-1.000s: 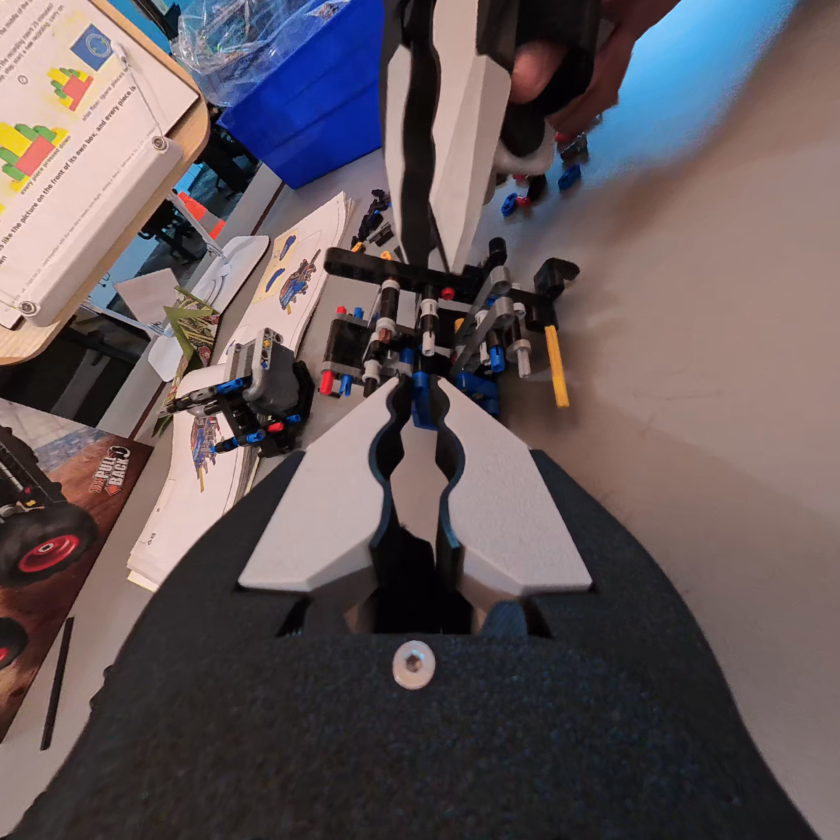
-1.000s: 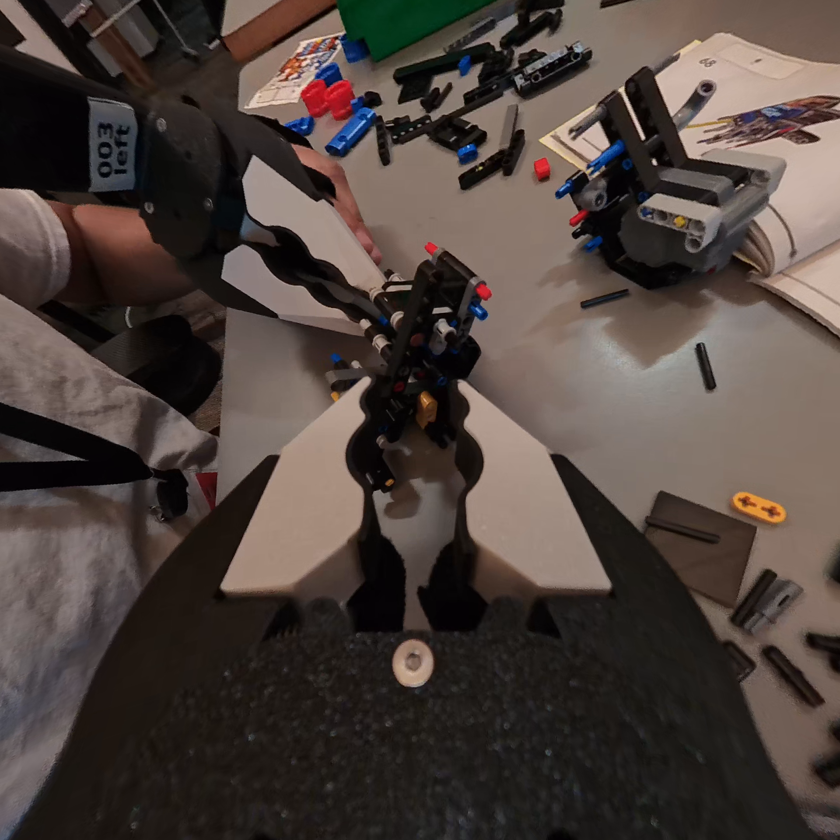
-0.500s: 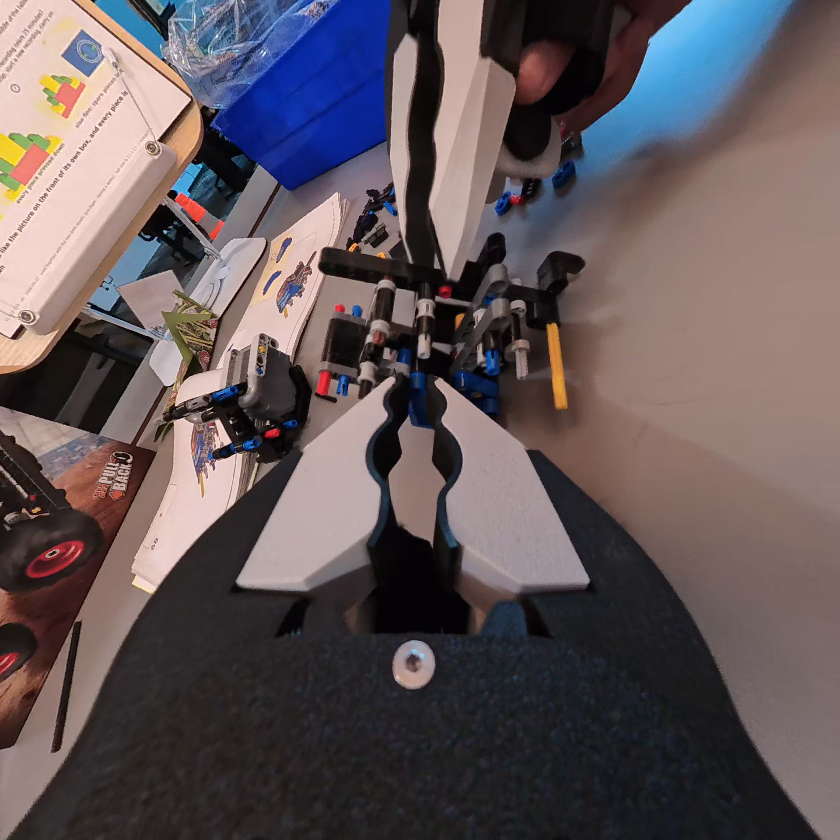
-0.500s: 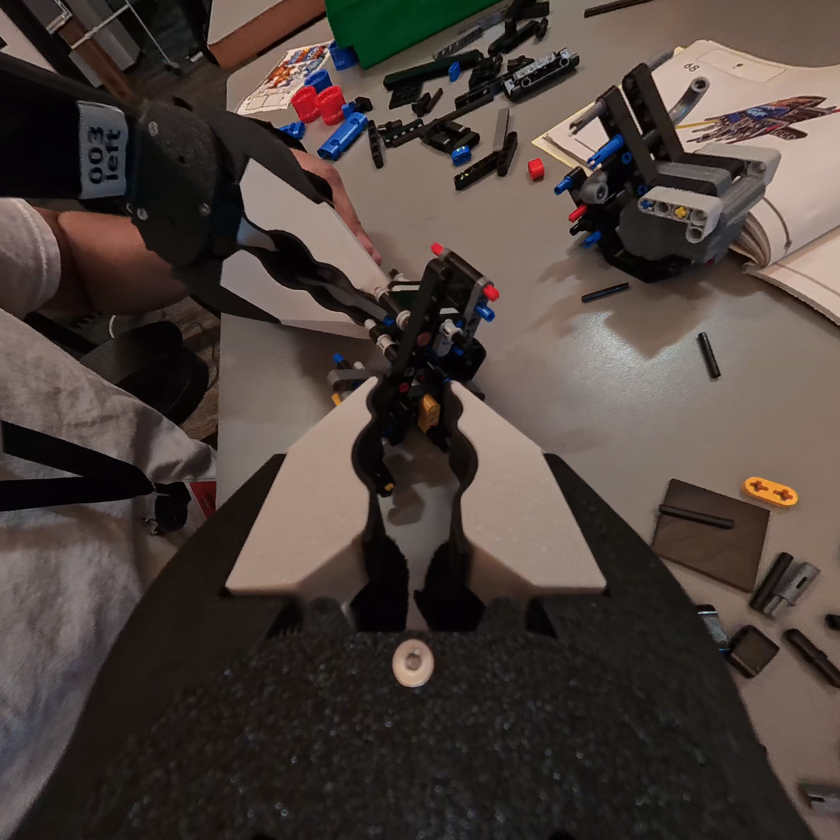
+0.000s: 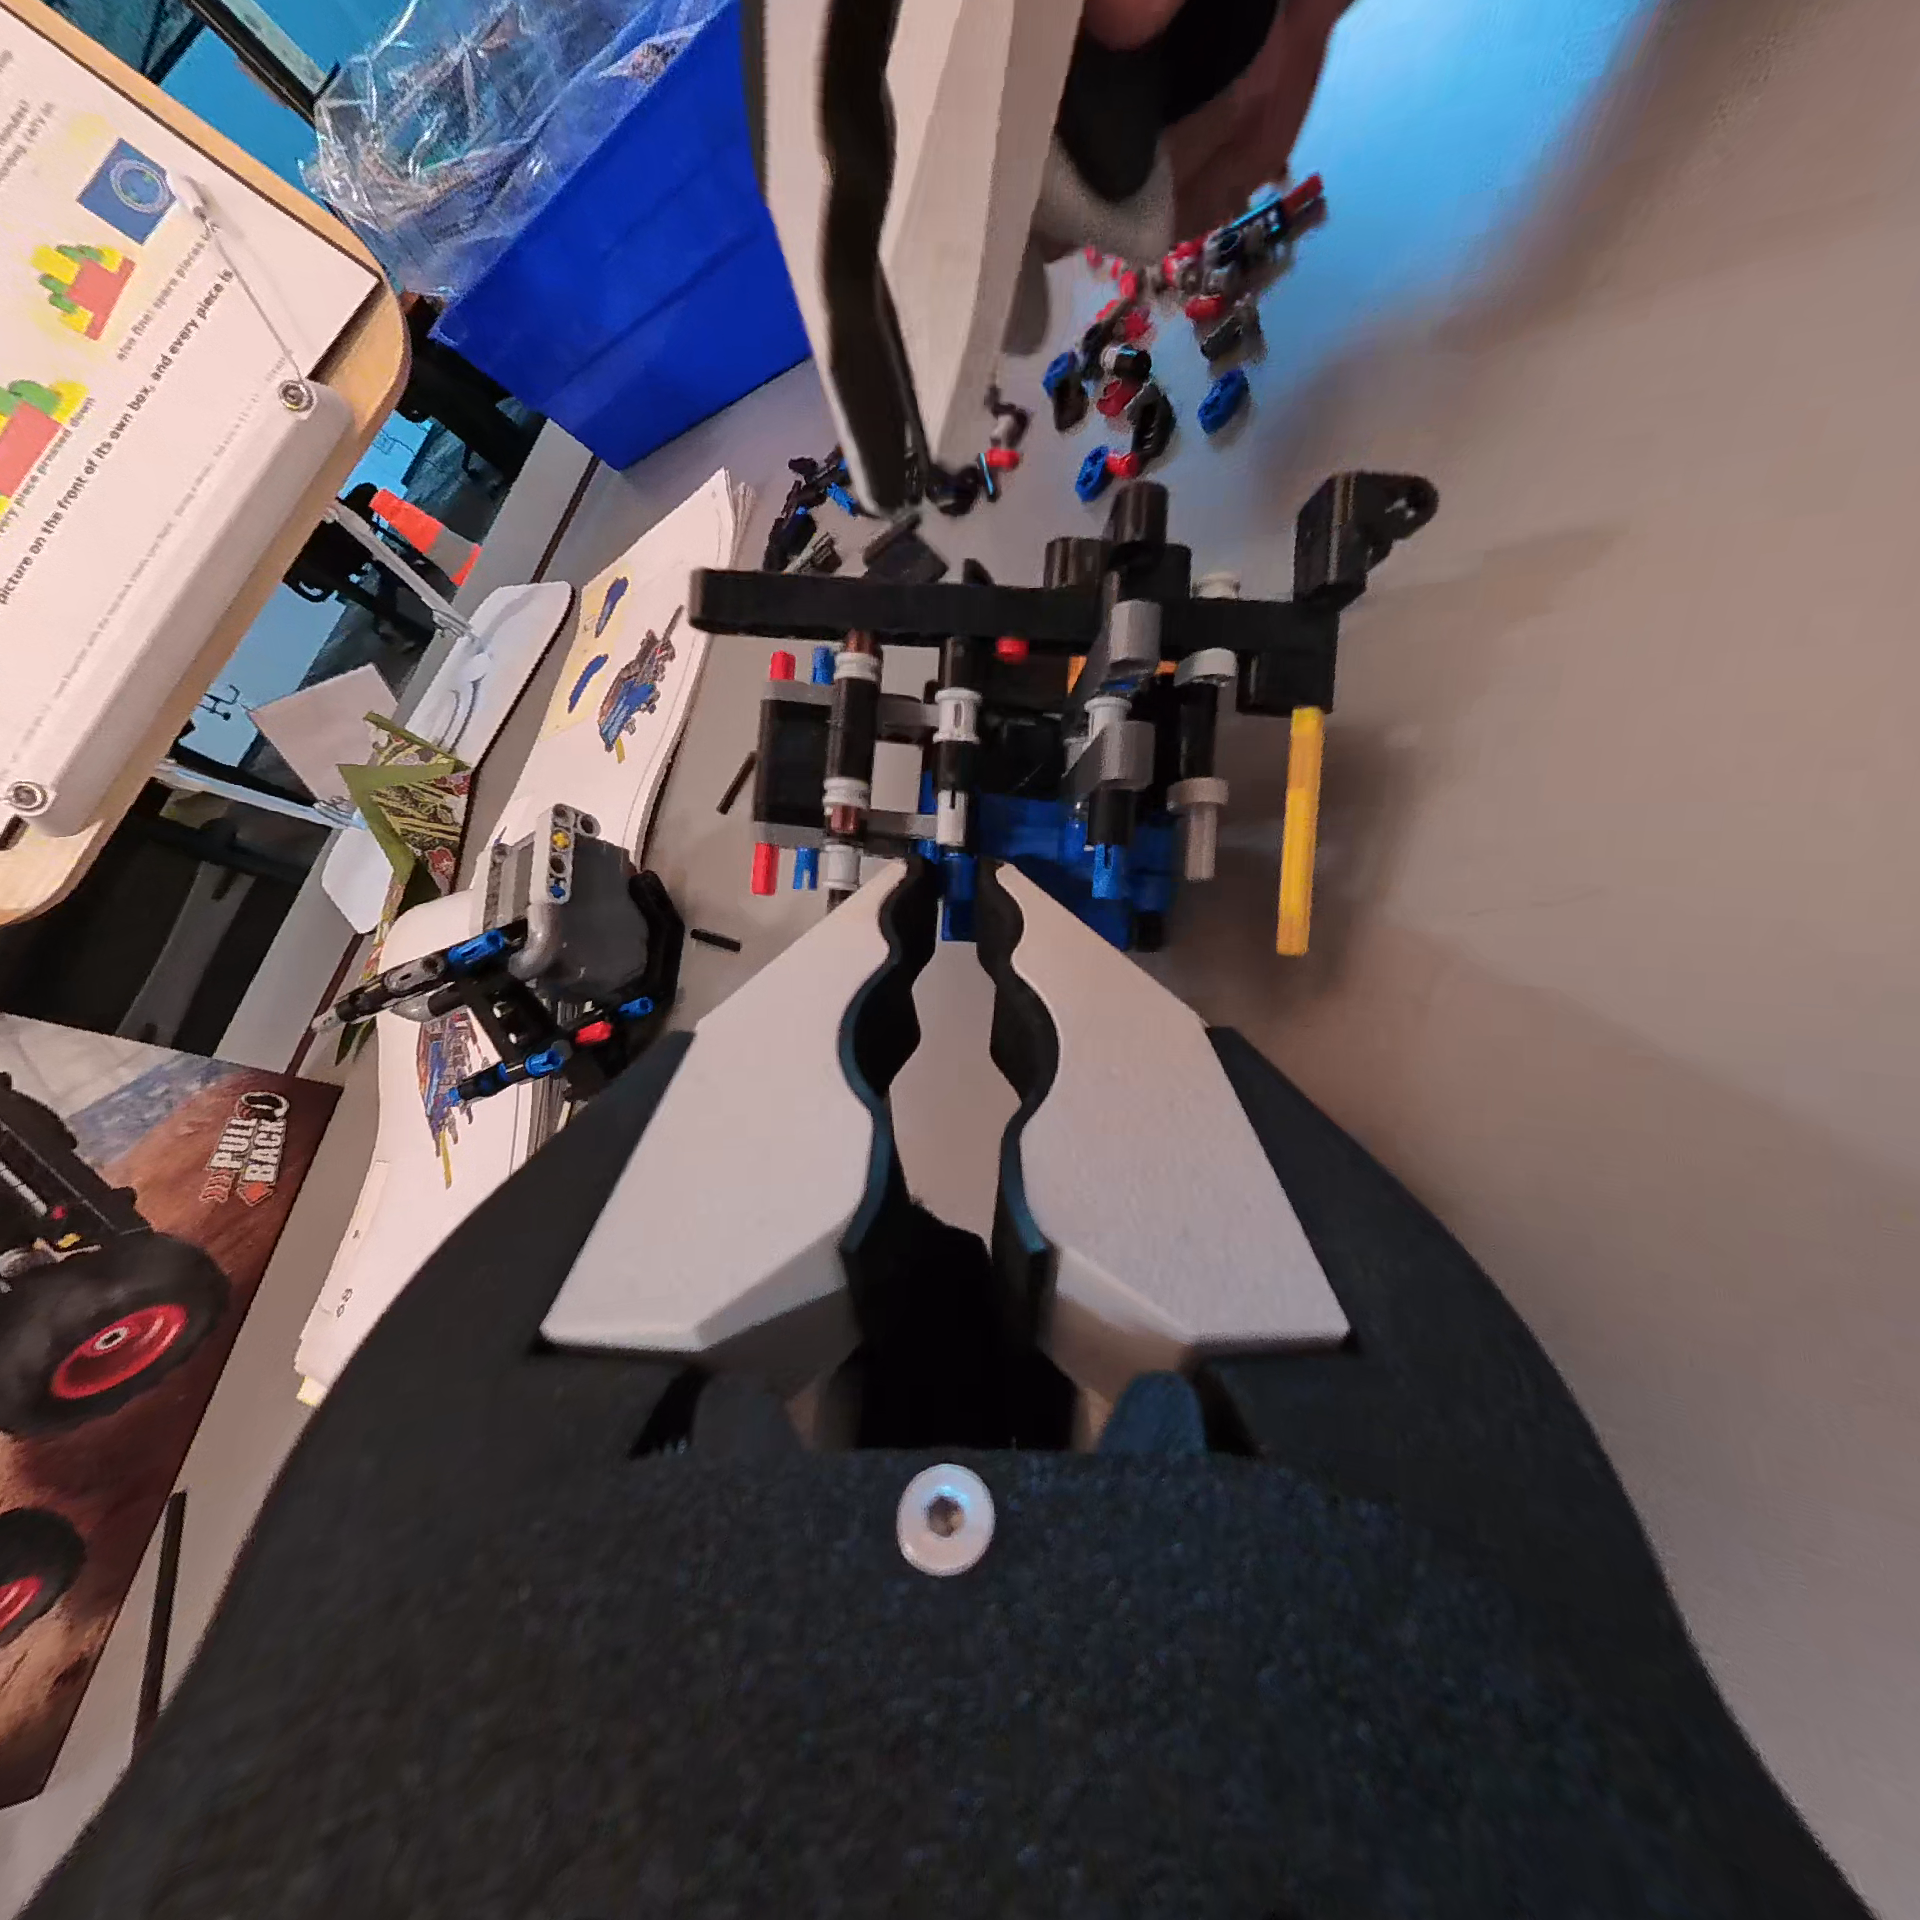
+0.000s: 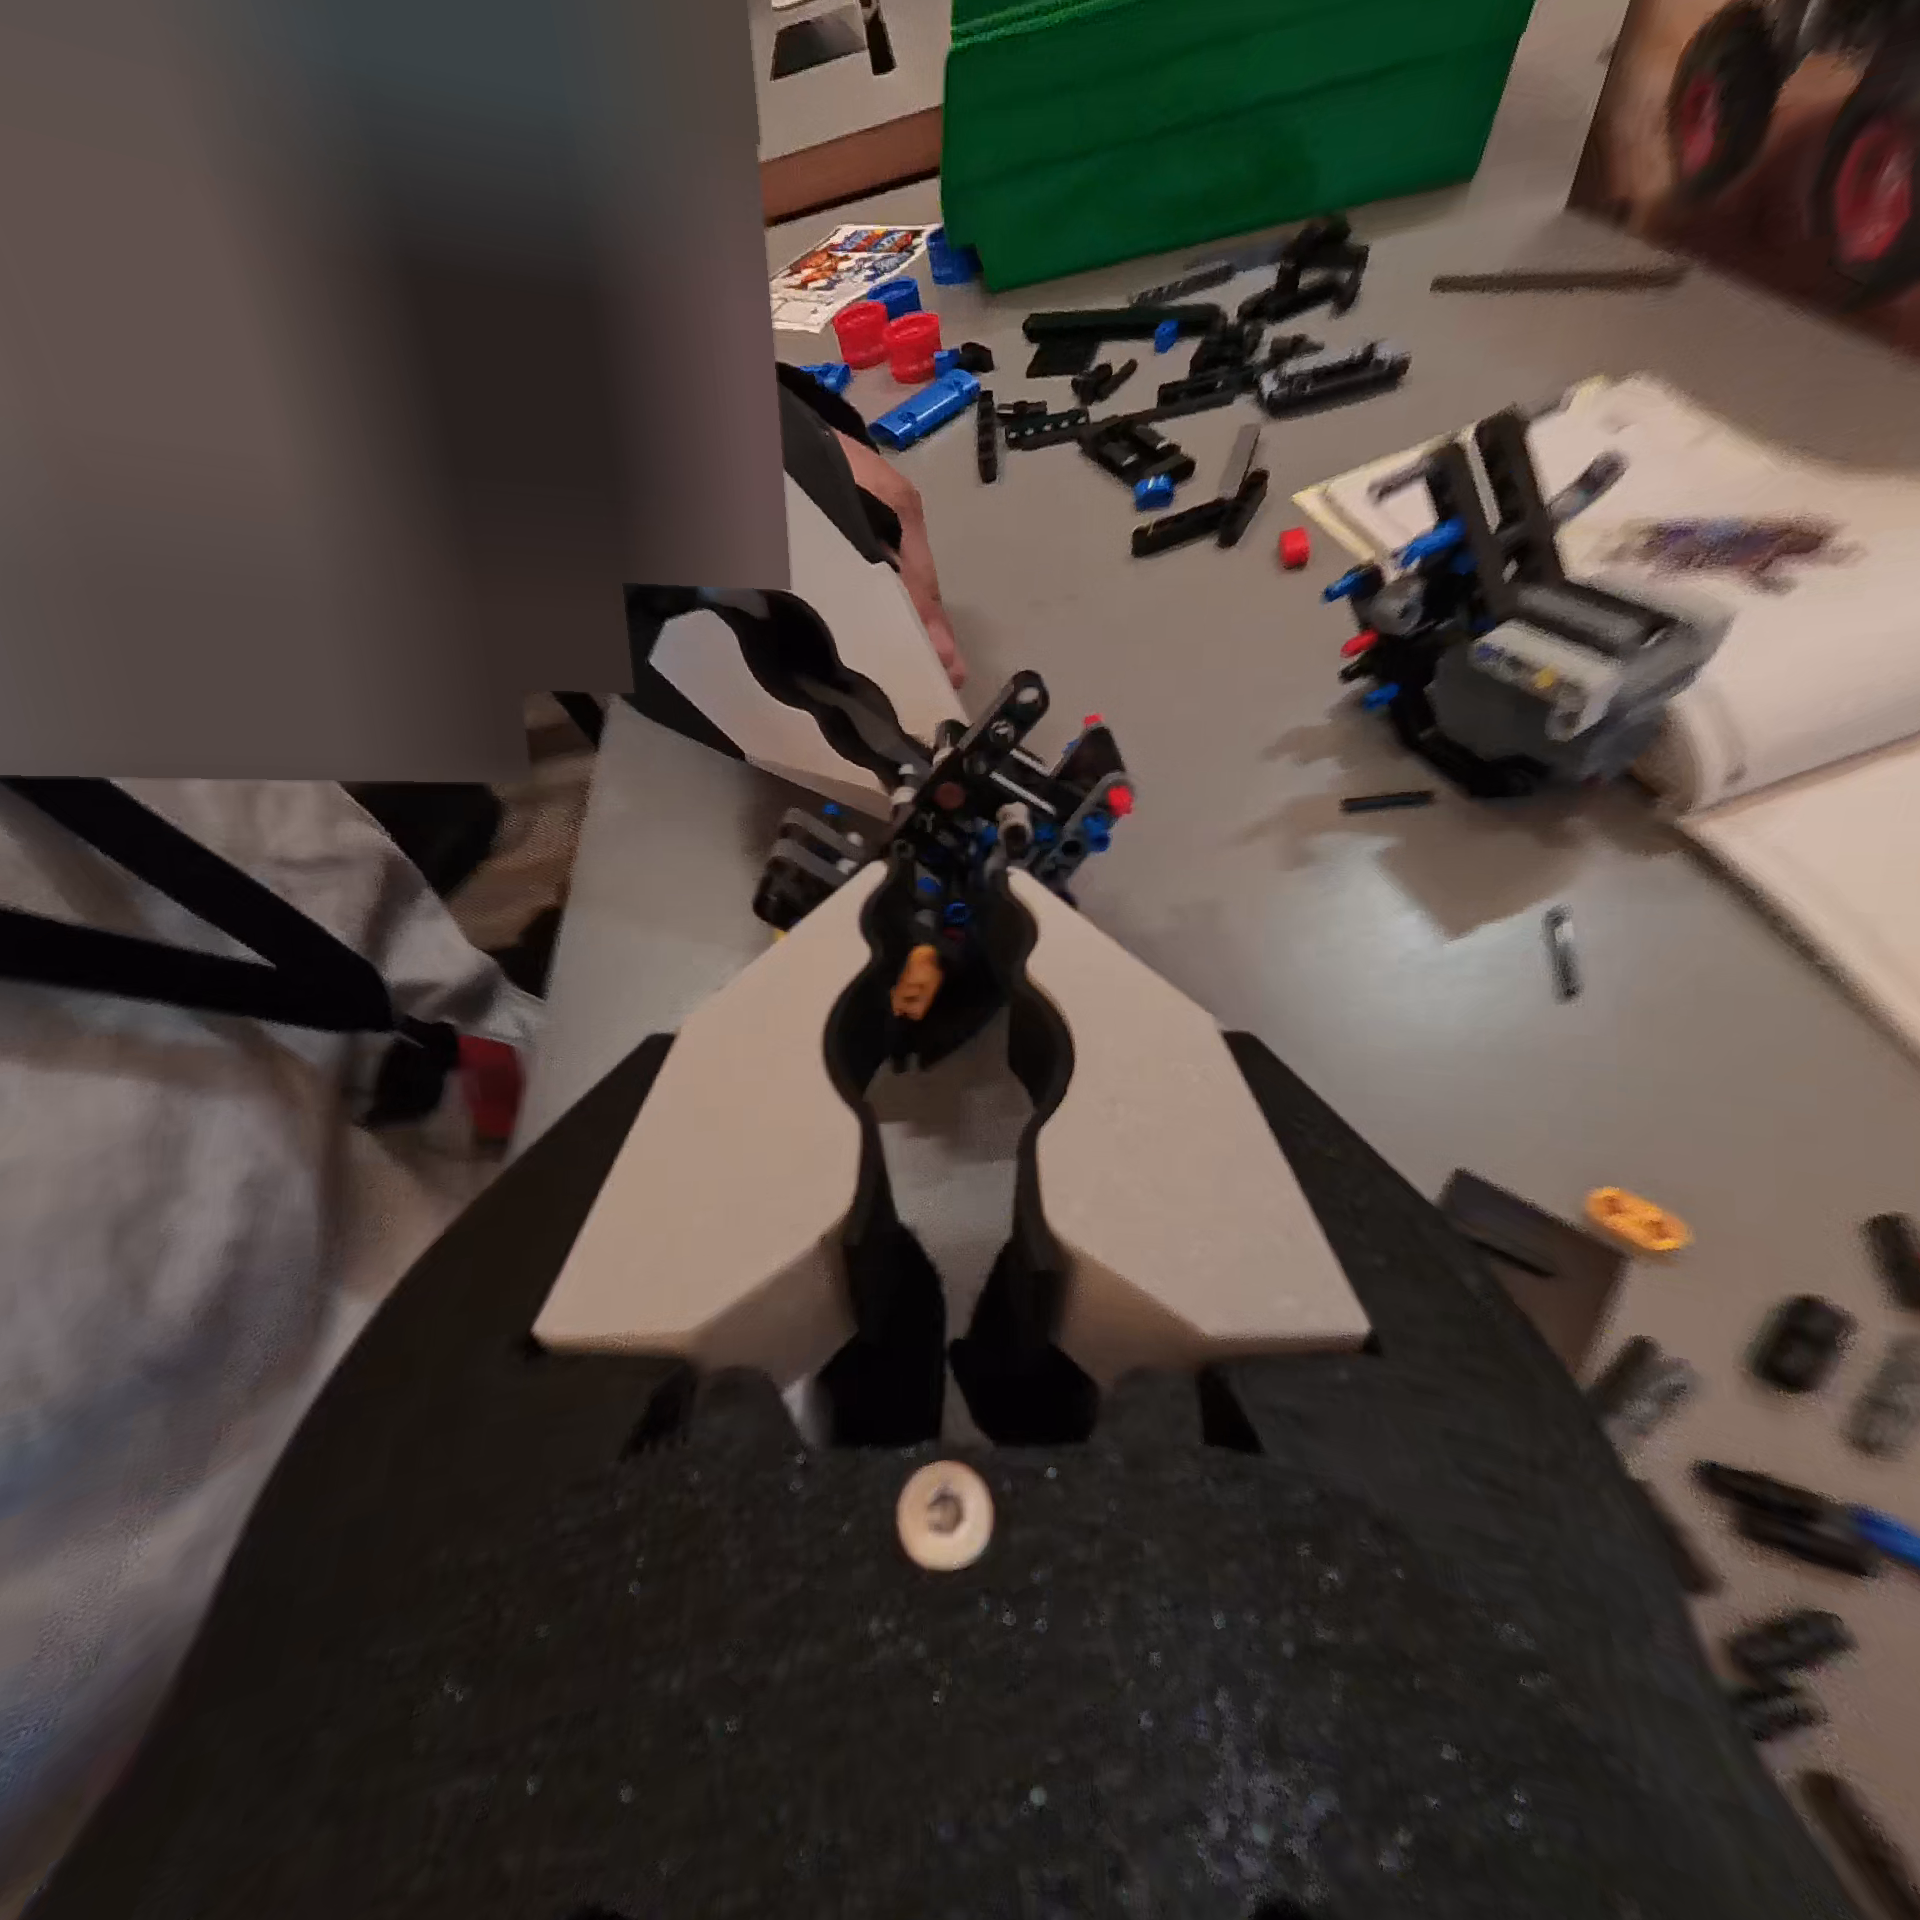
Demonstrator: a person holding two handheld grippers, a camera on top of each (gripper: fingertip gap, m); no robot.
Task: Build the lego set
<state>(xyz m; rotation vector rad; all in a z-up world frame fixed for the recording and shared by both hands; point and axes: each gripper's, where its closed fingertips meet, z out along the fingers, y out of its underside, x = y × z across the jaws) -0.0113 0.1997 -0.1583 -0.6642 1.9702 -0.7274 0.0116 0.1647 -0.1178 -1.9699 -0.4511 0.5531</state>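
A half-built lego assembly (image 5: pixel 1039 727) of black, grey and blue beams with a yellow axle is held between both grippers over the grey table. My left gripper (image 5: pixel 951 883) is shut on a blue part at its near end. The right gripper (image 5: pixel 894 488) comes down from above, behind the long black beam. In the right wrist view my right gripper (image 6: pixel 948 894) has the assembly (image 6: pixel 1039 810) between its fingers, with an orange piece in the gap. The left gripper (image 6: pixel 904 764) holds it from the far left. A second grey and black sub-assembly (image 6: pixel 1538 665) stands on the open booklet (image 6: pixel 1766 644).
Loose black, blue and red parts (image 6: pixel 1195 384) lie at the back by a green box (image 6: pixel 1195 125). More small parts (image 5: pixel 1143 353) lie beyond the assembly. A blue bin (image 5: pixel 623 260) and the set's box (image 5: pixel 104 1299) stand at the left. A yellow link (image 6: pixel 1636 1218) lies at the right. The tips of one gripper are about 7 cm away from the tips of the other.
The assembly has tilted and come closer in both views, still held at both ends. The right gripper's tip now shows higher above the black beam in the left wrist view.
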